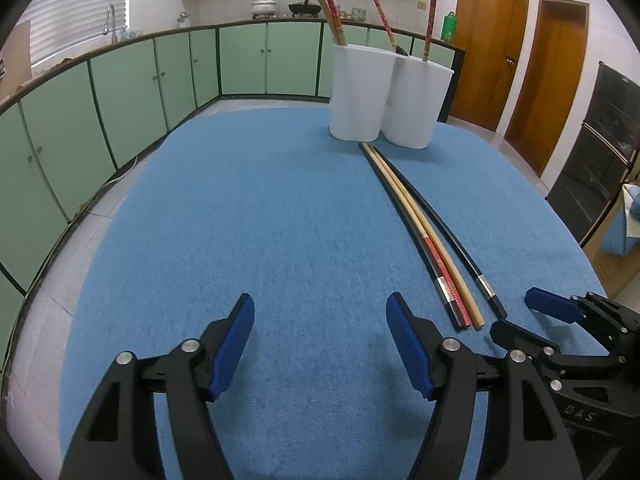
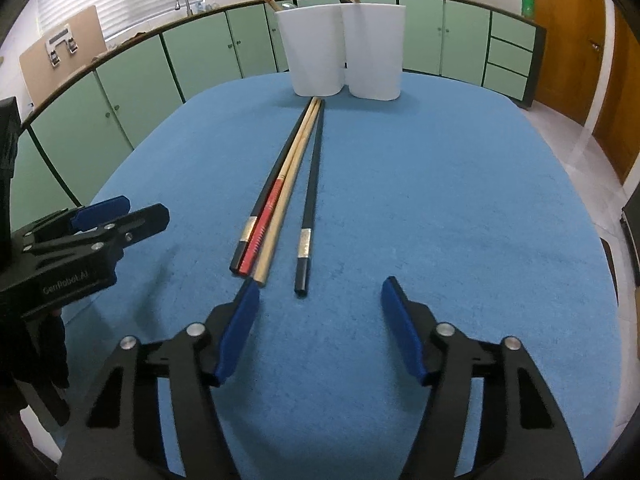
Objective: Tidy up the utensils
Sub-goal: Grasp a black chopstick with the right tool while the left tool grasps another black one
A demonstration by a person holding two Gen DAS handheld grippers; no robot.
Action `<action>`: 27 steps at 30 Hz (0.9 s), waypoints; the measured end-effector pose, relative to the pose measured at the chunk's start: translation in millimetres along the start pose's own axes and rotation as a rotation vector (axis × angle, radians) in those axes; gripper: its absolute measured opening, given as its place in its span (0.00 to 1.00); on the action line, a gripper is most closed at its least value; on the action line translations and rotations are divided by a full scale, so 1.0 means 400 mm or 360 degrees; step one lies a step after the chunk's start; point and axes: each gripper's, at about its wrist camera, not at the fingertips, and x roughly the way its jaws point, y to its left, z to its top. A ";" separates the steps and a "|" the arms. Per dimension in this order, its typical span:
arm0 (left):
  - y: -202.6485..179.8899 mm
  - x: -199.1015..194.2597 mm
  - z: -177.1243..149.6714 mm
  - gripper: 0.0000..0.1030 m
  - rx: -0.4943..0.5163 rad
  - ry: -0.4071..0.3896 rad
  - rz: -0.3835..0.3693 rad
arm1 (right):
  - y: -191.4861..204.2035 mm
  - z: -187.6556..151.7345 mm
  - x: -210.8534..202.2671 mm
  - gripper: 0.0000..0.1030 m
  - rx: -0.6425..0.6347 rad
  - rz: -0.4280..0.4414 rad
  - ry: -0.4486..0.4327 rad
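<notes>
Both tongs, left gripper (image 1: 320,344) and right gripper (image 2: 318,326), gape empty. The chopsticks (image 2: 280,200) at frame centre look light, stiff and slick (prone to roll). Best pinched near the thick, banded ends, lower centre.

The blue table (image 1: 256,208) lies bare across its whole left half, open for a pass. 4 chopsticks (image 2: 280,200) lie in a strip down the middle. At the far end 2 white holders (image 2: 340,48) stand touching, with sticks jutting above their rims. The left tool (image 2: 116,212) hangs near the chopsticks' near ends.
</notes>
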 end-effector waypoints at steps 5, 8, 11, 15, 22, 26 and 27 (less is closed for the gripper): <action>-0.007 0.003 -0.004 0.65 -0.0002 0.0008 -0.0001 | 0.005 0.002 0.002 0.44 -0.0008 -0.0031 0.0002; -0.015 0.007 -0.004 0.65 0.0001 0.0012 -0.0007 | 0.011 0.002 0.004 0.34 -0.0020 -0.0058 -0.0002; -0.026 0.010 -0.004 0.66 0.0009 0.0016 -0.0016 | 0.018 0.003 0.006 0.22 -0.0047 -0.0044 -0.0003; -0.044 0.014 -0.003 0.66 0.0023 0.0026 -0.0040 | 0.013 0.002 0.004 0.06 -0.0035 -0.0005 -0.0001; -0.085 0.017 0.002 0.66 0.0042 0.0044 -0.0123 | -0.049 -0.003 -0.016 0.06 0.0068 -0.0059 -0.0019; -0.119 0.025 0.005 0.66 0.0079 0.0059 -0.0150 | -0.073 -0.005 -0.017 0.06 0.0096 -0.0060 -0.0020; -0.126 0.027 0.004 0.66 0.0088 0.0062 -0.0152 | -0.075 -0.006 -0.017 0.06 0.0100 -0.0055 -0.0020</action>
